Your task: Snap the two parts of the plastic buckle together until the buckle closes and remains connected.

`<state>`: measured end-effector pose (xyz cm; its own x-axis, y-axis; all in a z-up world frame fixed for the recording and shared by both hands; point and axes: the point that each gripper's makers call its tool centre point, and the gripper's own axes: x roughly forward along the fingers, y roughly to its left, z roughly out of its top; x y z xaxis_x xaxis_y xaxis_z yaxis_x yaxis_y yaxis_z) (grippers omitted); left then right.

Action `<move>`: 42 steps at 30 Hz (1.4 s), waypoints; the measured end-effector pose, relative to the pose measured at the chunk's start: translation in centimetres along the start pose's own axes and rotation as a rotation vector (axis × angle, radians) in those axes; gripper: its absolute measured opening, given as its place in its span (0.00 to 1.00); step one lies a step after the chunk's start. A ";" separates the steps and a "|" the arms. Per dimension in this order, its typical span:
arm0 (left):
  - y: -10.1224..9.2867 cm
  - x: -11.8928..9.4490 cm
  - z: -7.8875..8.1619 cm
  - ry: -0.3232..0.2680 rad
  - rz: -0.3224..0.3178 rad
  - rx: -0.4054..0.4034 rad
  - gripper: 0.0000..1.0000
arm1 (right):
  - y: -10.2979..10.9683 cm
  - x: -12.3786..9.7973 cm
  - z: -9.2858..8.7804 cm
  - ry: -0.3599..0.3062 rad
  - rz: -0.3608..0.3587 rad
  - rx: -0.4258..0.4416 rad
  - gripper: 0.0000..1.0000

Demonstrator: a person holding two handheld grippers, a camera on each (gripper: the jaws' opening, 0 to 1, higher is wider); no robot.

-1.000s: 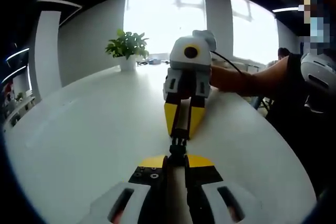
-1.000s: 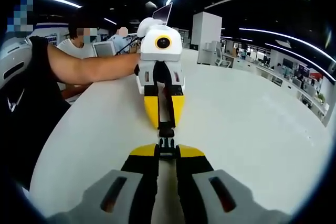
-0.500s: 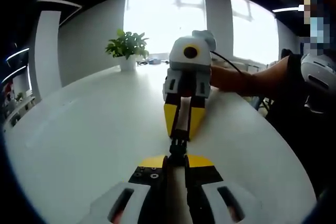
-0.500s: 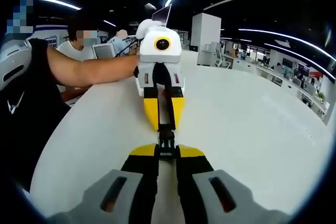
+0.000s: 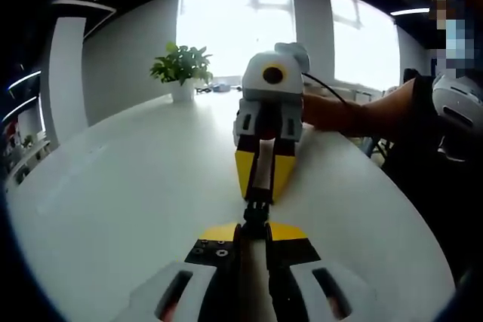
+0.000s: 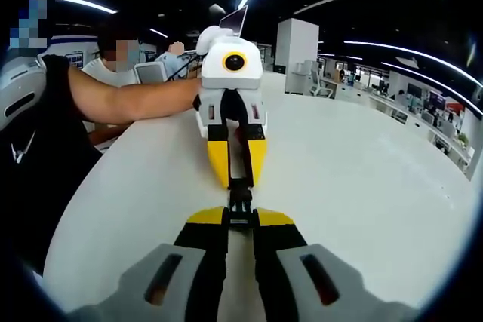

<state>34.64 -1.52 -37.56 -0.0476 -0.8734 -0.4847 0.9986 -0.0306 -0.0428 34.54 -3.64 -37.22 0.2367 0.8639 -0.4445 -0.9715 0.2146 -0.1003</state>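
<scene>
A small black plastic buckle (image 5: 256, 212) hangs just above the white table (image 5: 121, 186), held from both ends. My left gripper (image 5: 253, 230) rises from the bottom of the left gripper view, shut on the near end. My right gripper (image 5: 260, 192) faces it with its yellow fingers (image 5: 245, 175) shut on the far end. In the right gripper view the buckle (image 6: 240, 200) spans the short gap between my right gripper (image 6: 240, 220) and my left gripper (image 6: 236, 180). Both halves sit in one straight line. Whether they are latched is too small to tell.
A potted plant (image 5: 181, 69) stands at the table's far edge before a bright window. The person's bare forearm (image 5: 355, 115) reaches in from the right. In the right gripper view the forearm (image 6: 128, 96) comes from the left, with a seated person (image 6: 113, 62) and a laptop (image 6: 234, 19) behind.
The two grippers have drawn very slightly closer together, so a little less of the black buckle shows between their tips. Nothing else has moved.
</scene>
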 end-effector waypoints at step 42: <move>-0.2 1.1 0.5 -0.001 -0.005 0.025 0.09 | 1.0 0.0 0.0 0.001 0.019 0.013 0.11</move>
<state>34.36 -2.68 -37.66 -0.0526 -0.8734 -0.4841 0.9986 -0.0470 -0.0238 33.58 -3.45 -37.27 0.2184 0.8673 -0.4473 -0.9756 0.2041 -0.0806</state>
